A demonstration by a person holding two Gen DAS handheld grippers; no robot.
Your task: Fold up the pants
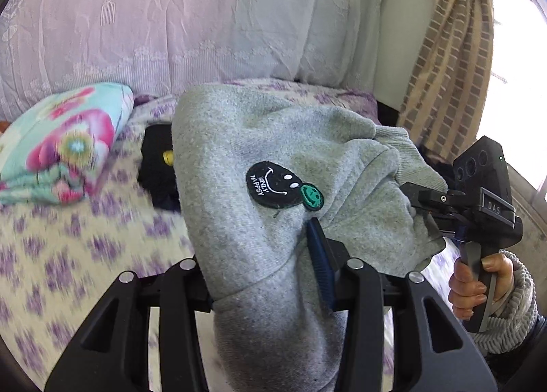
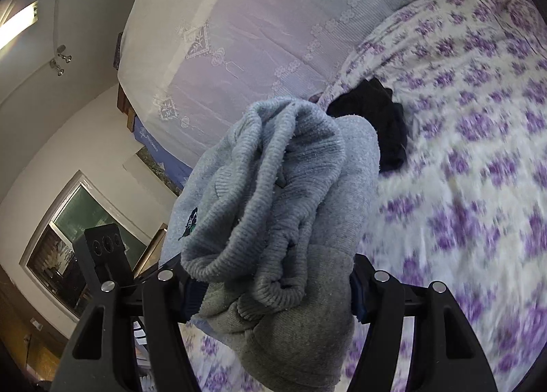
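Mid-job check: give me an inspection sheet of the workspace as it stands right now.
Surface: bedspread with purple flowers, blurred.
Job's things: grey pants, smiley patch showing, held up off the bed between both grippers; ribbed cuffs bunched at the right one.
Clutter: black garment lying on the bed; floral bundle at the bed's far side.
Grippers: left gripper shut on the pants; right gripper shut on the pants.
Cables: nothing seen.
Surroundings: lace-covered headboard, curtain, bright window.

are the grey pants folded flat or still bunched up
Bunched up: the grey pants hang crumpled between the left gripper and right gripper.
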